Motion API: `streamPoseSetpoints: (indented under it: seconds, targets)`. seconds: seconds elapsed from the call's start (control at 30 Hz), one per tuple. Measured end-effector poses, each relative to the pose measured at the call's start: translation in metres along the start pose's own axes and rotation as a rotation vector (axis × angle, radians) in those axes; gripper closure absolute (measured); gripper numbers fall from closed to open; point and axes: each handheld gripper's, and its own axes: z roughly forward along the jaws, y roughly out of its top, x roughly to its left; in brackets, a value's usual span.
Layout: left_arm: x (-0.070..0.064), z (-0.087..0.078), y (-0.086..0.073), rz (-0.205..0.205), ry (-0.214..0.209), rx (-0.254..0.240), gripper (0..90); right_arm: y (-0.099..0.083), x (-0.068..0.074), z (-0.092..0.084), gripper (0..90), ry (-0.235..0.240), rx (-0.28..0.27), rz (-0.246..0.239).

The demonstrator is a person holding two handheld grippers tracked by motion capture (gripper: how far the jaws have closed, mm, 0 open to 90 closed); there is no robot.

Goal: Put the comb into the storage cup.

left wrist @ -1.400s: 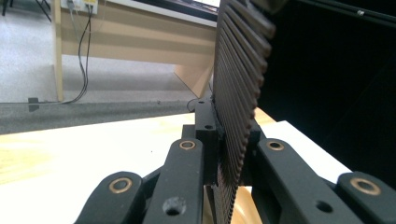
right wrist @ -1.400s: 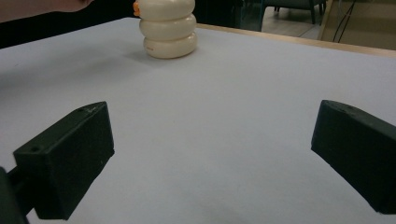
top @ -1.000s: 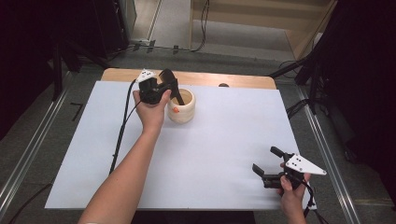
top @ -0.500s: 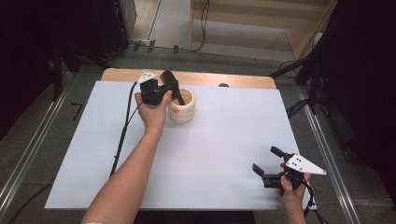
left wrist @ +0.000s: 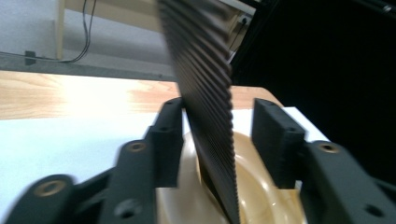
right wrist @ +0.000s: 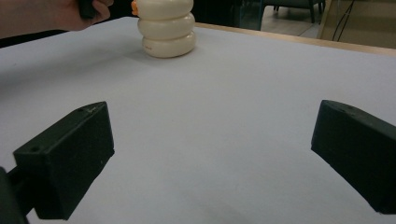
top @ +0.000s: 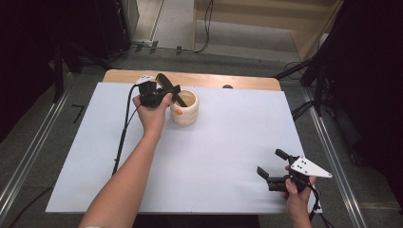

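Black ribbed strip stood between the left gripper's jaws, which had just been opening, above a cream pot.
From above, the strip's ribs were not discernible; the right gripper hung released, well apart from the pot.

In the left gripper view the ribbed black strip is blurred and cut off at the top edge, and it hides part of the cream pot. Whether the fingers touch the strip cannot be told.
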Motion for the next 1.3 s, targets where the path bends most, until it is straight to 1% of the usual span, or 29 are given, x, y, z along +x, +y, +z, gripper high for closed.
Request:
streamPoseSetpoints:
  seconds: [0.07, 0.1, 0.13, 0.2, 0.23, 0.3, 0.33, 0.37, 0.43, 0.47, 0.53, 0.6, 0.67, 0.83, 0.93, 1.27, 1.3]
  targets:
    - [-0.001, -0.001, 0.000, 0.011, 0.002, 0.005, 42.1, 0.000, 0.000, 0.000, 0.0, 0.000, 0.000, 0.000]
    - [-0.001, -0.001, 0.000, 0.023, 0.008, 0.004, 38.1, 0.000, 0.000, 0.000, 0.0, 0.000, 0.000, 0.001]
    - [-0.002, -0.001, 0.000, 0.032, 0.019, 0.007, 30.5, 0.000, 0.000, 0.000, 0.0, 0.000, 0.001, -0.001]
    - [-0.003, -0.002, 0.000, 0.039, 0.019, 0.018, 16.6, 0.000, 0.000, 0.000, 0.0, -0.001, 0.000, -0.002]
    - [-0.003, -0.002, -0.001, 0.040, 0.009, 0.022, 11.5, 0.000, 0.000, 0.000, 0.0, -0.003, 0.000, 0.000]
    - [-0.002, -0.004, -0.002, 0.046, -0.022, 0.022, 10.0, 0.000, 0.000, 0.000, 0.0, -0.003, 0.000, -0.002]
    - [-0.002, -0.005, -0.003, 0.053, -0.026, 0.026, 7.3, 0.000, 0.000, 0.000, 0.0, -0.004, 0.000, -0.003]
    - [-0.002, -0.006, -0.003, 0.057, -0.026, 0.028, 0.9, 0.000, 0.000, 0.000, 0.0, -0.004, 0.000, -0.003]
    - [-0.001, -0.008, -0.004, 0.071, -0.037, 0.027, 0.0, 0.000, 0.000, 0.000, 0.0, -0.003, 0.000, -0.004]
    - [-0.001, -0.009, -0.004, 0.078, -0.025, 0.026, 0.0, 0.000, 0.001, 0.000, 0.0, -0.003, 0.000, -0.004]
    - [0.000, -0.012, -0.005, 0.076, -0.033, 0.021, 0.0, 0.000, 0.001, 0.000, 0.0, -0.005, 0.001, -0.002]
    - [0.001, -0.014, -0.005, 0.076, -0.028, 0.020, 0.0, 0.000, 0.000, 0.000, 0.0, -0.004, 0.000, -0.003]
    - [0.002, -0.017, -0.006, 0.075, -0.038, 0.017, 0.0, 0.000, 0.000, 0.000, 0.0, -0.004, 0.000, -0.002]
    - [0.003, -0.026, -0.010, 0.110, -0.029, 0.015, 0.0, 0.000, 0.001, 0.000, 0.0, -0.003, -0.001, -0.006]
    - [0.004, -0.031, -0.011, 0.116, -0.031, 0.011, 0.0, 0.001, 0.001, 0.000, 0.0, -0.004, 0.000, -0.006]
    - [0.006, -0.050, -0.018, 0.164, -0.034, 0.003, 0.0, 0.000, 0.001, 0.001, 0.0, -0.004, 0.002, -0.004]
    - [0.006, -0.051, -0.019, 0.162, -0.035, 0.001, 0.0, 0.000, 0.001, 0.001, 0.0, -0.005, 0.002, -0.005]
